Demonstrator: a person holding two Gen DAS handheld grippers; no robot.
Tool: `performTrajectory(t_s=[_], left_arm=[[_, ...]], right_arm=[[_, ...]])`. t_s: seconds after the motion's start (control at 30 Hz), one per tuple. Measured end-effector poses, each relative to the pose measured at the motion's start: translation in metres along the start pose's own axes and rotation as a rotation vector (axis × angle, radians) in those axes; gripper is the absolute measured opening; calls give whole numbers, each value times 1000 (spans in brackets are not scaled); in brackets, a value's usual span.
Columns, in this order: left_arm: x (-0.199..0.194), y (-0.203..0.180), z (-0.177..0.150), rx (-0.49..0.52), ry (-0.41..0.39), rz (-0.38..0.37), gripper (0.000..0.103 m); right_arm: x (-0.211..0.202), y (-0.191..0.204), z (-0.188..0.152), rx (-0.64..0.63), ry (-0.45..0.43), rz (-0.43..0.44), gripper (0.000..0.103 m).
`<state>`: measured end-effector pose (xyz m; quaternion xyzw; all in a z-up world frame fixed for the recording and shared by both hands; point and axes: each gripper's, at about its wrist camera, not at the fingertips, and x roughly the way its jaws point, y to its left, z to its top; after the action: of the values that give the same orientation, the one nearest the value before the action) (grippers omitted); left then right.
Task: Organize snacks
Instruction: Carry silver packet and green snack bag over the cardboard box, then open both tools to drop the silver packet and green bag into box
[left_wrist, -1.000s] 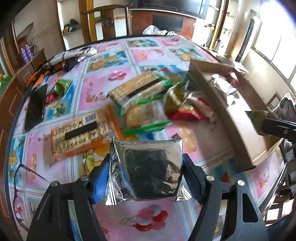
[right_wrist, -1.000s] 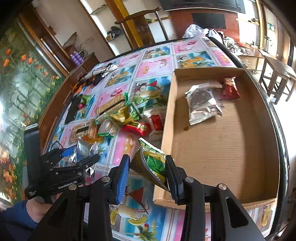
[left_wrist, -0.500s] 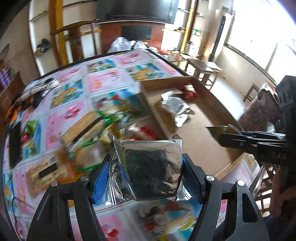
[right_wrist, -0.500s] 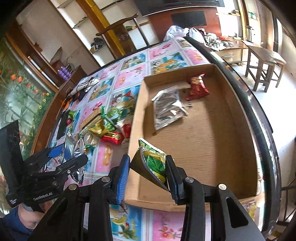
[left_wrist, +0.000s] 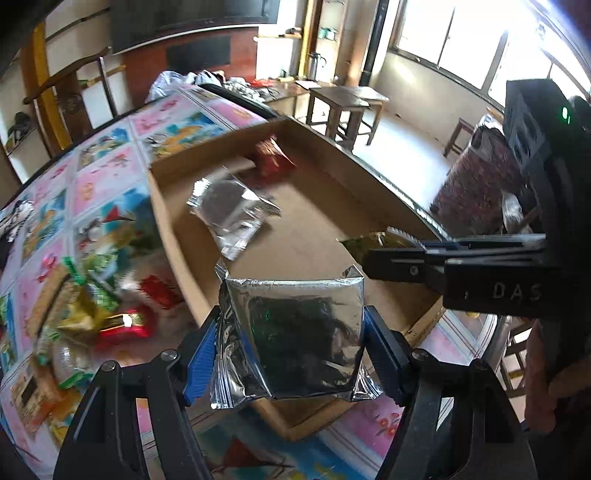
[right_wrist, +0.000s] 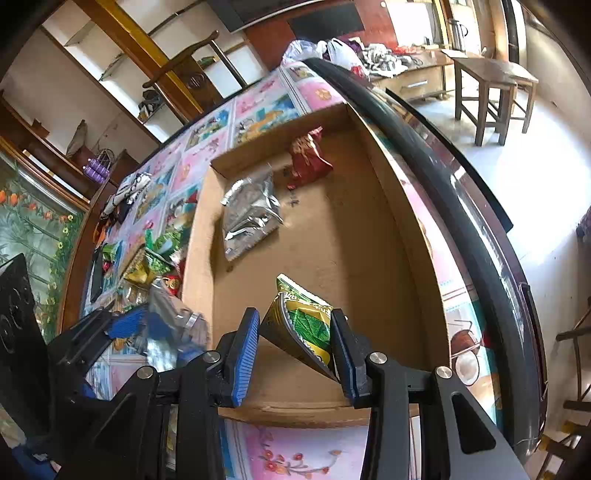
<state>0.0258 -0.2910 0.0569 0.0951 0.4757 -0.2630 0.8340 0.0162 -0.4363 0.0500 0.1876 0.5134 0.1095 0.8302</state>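
Swinging in from the snack pile over the last second, both grippers now hang over the near end of the box (right_wrist: 369, 229), where a second ago the left one was above the loose snacks on the table. That puts both packets over their goal, so release looks like the next step, not yet done.

Nearest, the left gripper (left_wrist: 291, 328) has its blue pads pressed against both sides of a foil pouch (left_wrist: 295, 332), held upright above the box's near left corner. Just right of it, the right gripper (right_wrist: 291, 347) is closed on a green packet (right_wrist: 306, 325), tilted, also above the near part of the box floor; neither packet seems to touch the cardboard.

Farther in, the box holds two items: a silver pouch (right_wrist: 251, 210) lying flat towards the left wall, and beyond it a red packet (right_wrist: 308, 160) near the far wall. Most of the floor is bare.

Left of the box, unsorted snacks (left_wrist: 107, 314) lie in a blurred heap on the table (left_wrist: 99, 177), so plenty of sorting remains.
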Motion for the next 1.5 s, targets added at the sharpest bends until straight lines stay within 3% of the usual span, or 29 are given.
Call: performTrajectory(t_s=[0.47,0.73,0.9,0.97,1.03,1.17,1.4,1.5], left_arm=[[34,-4,-4,8,74,19,72],[33,-3,-5,2,72,2,73],[16,-4,-3,3,10,-24,77],[7,-4,-2,11,-22,-32,81],[-1,-2,-2,9,-43,-37,85],[-25,6,-3,-4,-111,17,86],[-76,34,-13,-48,-237,178,92],[-92,61,-23,-118,-243,180,92]], right_arm=[[15,-12,-3,3,71,-1,42],[9,-10,-2,1,55,-13,45],[-13,-7,2,-8,-37,-30,56],[-21,-3,2,-16,-77,-36,70],[-27,4,4,-35,-102,-66,74],[-33,20,5,-89,-120,-126,74],[-57,60,3,-198,-250,-104,75],[-62,80,-1,-245,-305,-100,75]])
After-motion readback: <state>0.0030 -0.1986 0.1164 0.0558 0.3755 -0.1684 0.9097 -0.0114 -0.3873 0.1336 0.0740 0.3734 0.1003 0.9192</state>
